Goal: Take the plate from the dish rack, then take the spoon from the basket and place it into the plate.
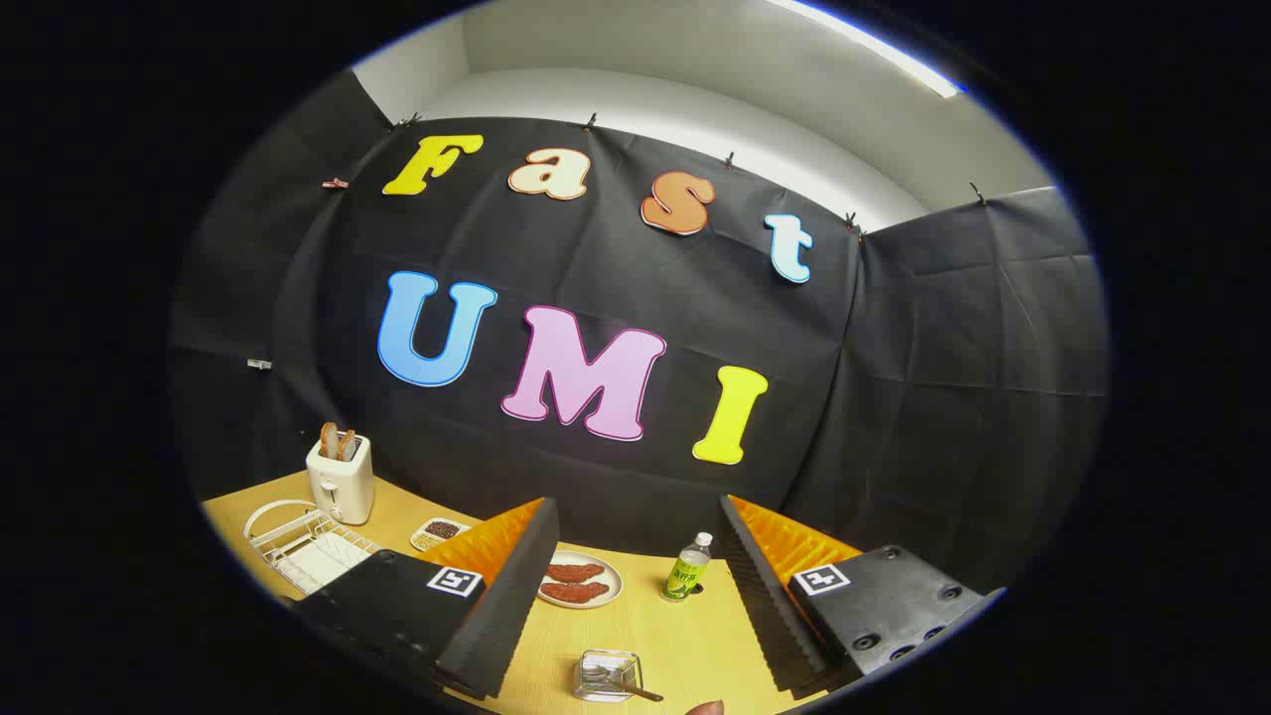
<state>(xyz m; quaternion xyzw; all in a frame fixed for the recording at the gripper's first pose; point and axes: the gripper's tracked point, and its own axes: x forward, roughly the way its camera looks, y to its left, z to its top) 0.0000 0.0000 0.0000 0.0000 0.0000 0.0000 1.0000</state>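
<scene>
Basket (607,675) between fingers (501,606); dish rack (303,544) left, toaster (340,479) behind.

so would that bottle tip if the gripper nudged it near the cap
Probably. The bottle stands upright, tall and narrow, so a high push likely topples it. It looks like light plastic and would then roll. The gripper is open, the bottle between its fingers.

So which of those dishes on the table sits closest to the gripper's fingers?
The clear basket holding the spoon, between the open fingers. The plate of food and small dish lie farther off.
</scene>
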